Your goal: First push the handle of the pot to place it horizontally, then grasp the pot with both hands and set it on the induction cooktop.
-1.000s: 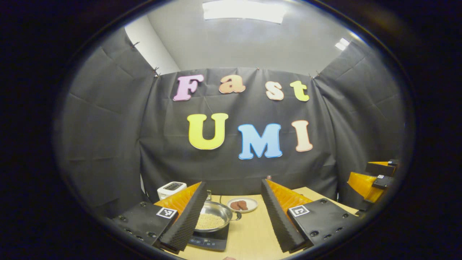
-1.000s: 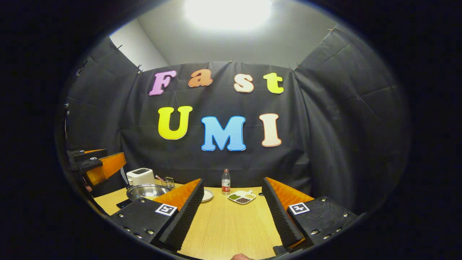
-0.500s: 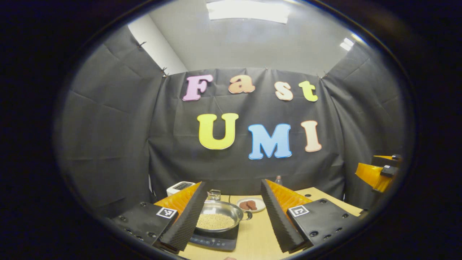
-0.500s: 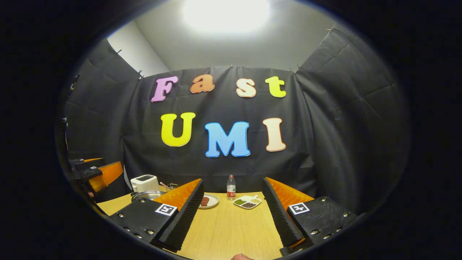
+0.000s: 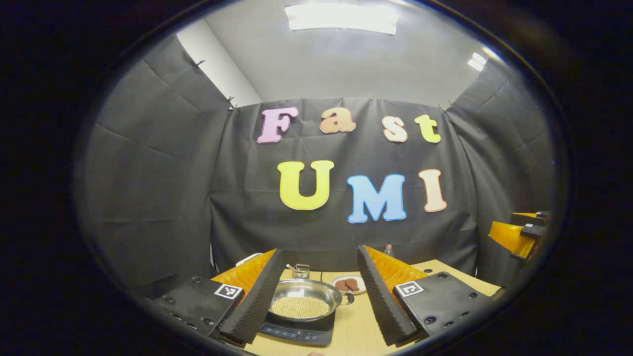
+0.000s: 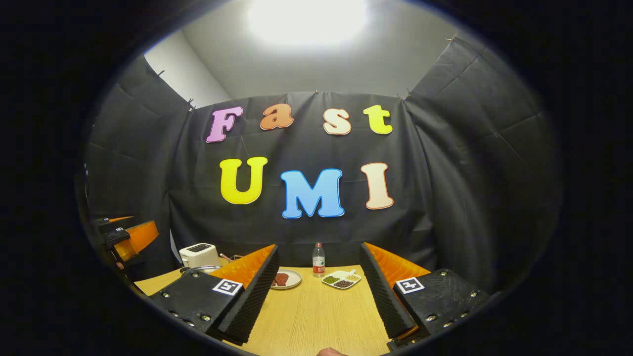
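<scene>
The pot (image 5: 302, 299), with small yellow beans inside, sits on the induction cooktop (image 5: 298, 331) on the wooden table (image 5: 352, 326). Its short handle (image 5: 347, 298) points to the right side. Behind it are a small plate (image 5: 349, 284) with brown pieces and a glass jar (image 5: 300, 271). The left gripper (image 5: 316, 296) is spread wide above the table, holding nothing. The right gripper (image 6: 319, 296) is also spread wide and empty, over bare table; beyond it stand a bottle (image 6: 319, 259), a divided dish (image 6: 341, 279) and a toaster (image 6: 199, 254)
</scene>
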`<state>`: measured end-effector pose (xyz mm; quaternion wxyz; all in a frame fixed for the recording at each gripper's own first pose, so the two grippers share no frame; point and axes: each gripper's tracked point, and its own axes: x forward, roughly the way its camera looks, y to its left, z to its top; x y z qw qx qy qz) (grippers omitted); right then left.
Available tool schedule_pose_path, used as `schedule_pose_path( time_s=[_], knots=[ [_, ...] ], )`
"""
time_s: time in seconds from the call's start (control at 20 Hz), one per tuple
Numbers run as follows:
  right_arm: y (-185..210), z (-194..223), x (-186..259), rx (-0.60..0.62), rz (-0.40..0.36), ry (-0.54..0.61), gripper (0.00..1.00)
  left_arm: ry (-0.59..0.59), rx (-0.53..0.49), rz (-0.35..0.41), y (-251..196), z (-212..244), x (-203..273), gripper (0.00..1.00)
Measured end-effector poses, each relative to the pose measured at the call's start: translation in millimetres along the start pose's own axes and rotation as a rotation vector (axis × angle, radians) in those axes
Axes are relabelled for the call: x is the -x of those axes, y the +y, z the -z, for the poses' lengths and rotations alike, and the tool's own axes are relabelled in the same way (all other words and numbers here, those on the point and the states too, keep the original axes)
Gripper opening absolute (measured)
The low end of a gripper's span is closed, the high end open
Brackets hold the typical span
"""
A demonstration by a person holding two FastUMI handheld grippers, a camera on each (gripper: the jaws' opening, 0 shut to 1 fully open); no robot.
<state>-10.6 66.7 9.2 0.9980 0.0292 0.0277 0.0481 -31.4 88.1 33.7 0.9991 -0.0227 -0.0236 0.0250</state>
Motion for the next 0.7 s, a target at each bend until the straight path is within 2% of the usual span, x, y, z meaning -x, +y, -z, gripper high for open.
schedule_pose_path(
  time_s=[0.1, 0.2, 0.35, 0.7],
  knots=[
    [3, -2, 0, -0.002, -0.003, -0.005, 0.97, -0.003, -0.008, 0.001, -2, -2, -3, 0.94],
    [6, -2, -1, 0.003, -0.005, -0.008, 0.97, -0.009, -0.013, 0.006, -3, -4, -5, 0.99],
    [8, -6, -2, 0.009, -0.004, -0.015, 0.97, -0.011, -0.007, 0.014, -3, -4, -6, 0.93],
    [15, -16, -1, 0.001, 0.018, -0.053, 0.97, -0.031, -0.008, 0.018, 8, -8, -12, 0.96]
  ],
)
